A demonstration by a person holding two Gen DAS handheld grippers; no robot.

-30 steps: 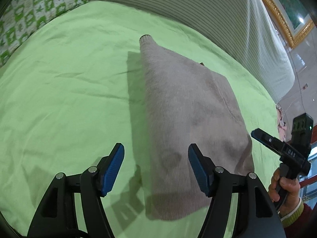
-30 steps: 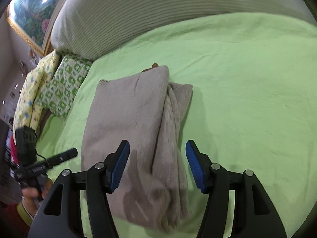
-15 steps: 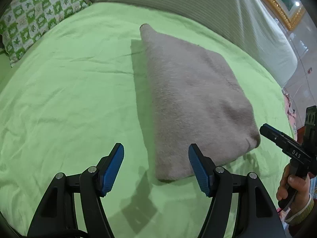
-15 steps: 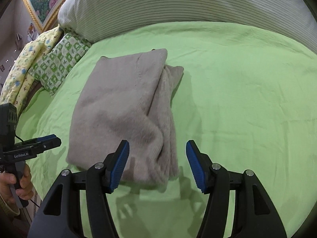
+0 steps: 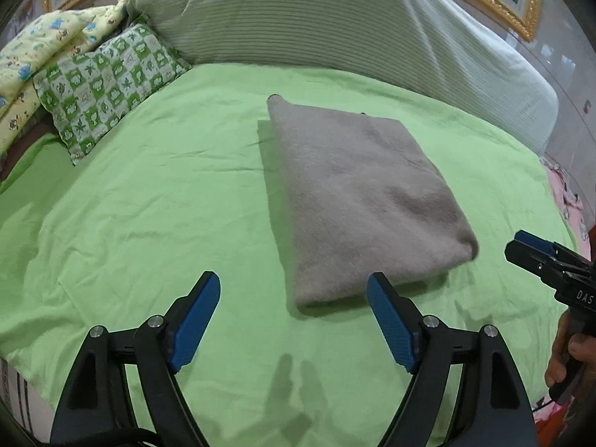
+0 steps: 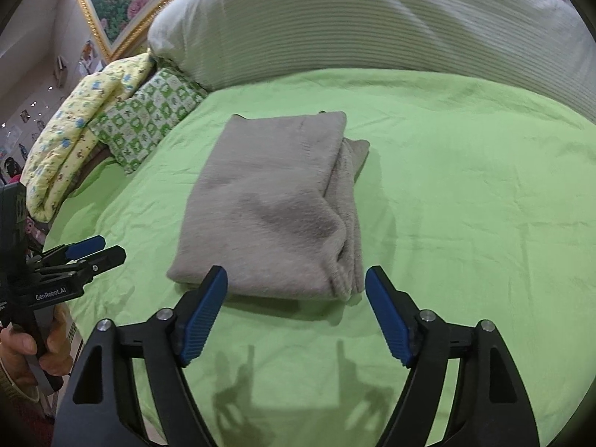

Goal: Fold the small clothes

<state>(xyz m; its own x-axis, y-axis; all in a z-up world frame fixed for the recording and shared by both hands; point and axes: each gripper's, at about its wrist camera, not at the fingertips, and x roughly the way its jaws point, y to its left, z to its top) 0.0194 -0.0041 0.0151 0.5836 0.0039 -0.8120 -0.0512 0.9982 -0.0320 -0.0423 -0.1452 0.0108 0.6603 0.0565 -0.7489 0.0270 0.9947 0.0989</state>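
Observation:
A grey-beige knitted garment (image 5: 357,190) lies folded into a neat rectangle on the green bedsheet (image 5: 149,205). In the right wrist view the garment (image 6: 272,208) shows stacked layers along its right edge. My left gripper (image 5: 292,298) is open and empty, held above the sheet just short of the garment's near edge. My right gripper (image 6: 296,290) is open and empty, also just short of the near edge. Each gripper shows at the side of the other's view: the right one (image 5: 536,253), the left one (image 6: 89,249).
A large striped white bolster (image 5: 335,26) runs along the back of the bed. A green-and-white patterned pillow (image 5: 104,82) and a yellow printed quilt (image 5: 41,48) lie at the back left. A gold-framed picture (image 6: 115,3) hangs on the wall.
Both grippers have pulled back and up from the garment, which now lies farther ahead and fully in view. The garment has not moved.

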